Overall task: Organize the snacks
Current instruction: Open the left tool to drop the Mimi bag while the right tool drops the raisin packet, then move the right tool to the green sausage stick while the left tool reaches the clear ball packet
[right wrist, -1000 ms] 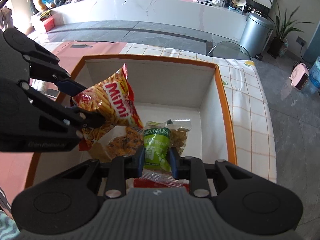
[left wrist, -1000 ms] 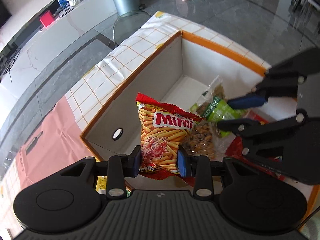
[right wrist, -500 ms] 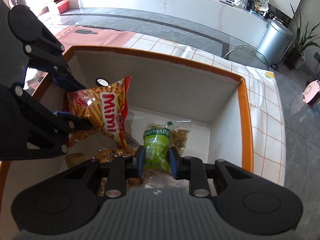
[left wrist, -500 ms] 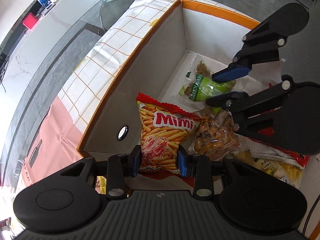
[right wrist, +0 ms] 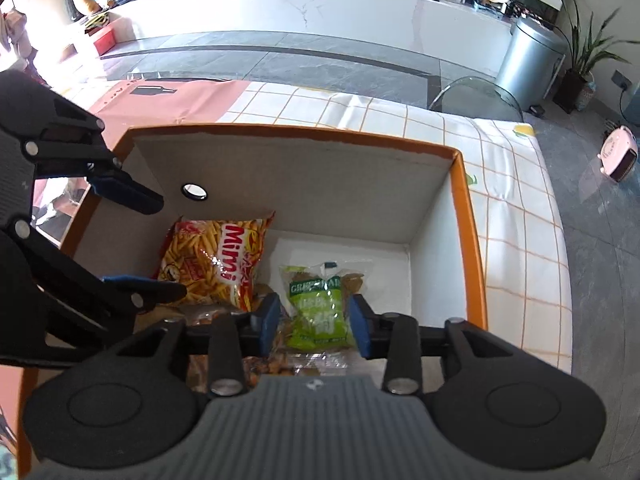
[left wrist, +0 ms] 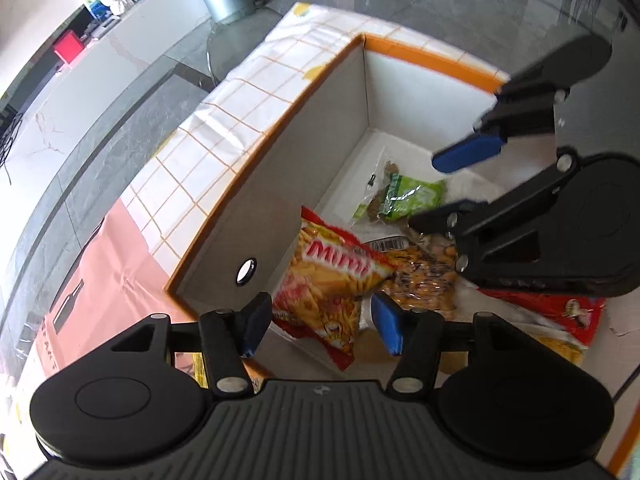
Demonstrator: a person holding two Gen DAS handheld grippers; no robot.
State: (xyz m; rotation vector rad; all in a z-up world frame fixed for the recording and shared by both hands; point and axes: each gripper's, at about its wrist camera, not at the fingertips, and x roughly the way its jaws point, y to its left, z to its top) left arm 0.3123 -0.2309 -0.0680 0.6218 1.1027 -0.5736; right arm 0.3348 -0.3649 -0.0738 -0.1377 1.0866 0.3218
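orange mimi bag (left wrist: 332, 280), logo toward far corner

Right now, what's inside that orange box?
In the box: a Mimi bag, a green raisin pack, a nut bag and a red pack. Anything beneath them is covered.

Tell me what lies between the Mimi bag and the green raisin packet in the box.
In the left wrist view, a clear bag of brown-orange snacks lies between the Mimi bag and the green raisin packet, partly under the Mimi bag.

Glossy foil Mimi bag (left wrist: 332, 276) in matt cardboard box (left wrist: 276, 200)
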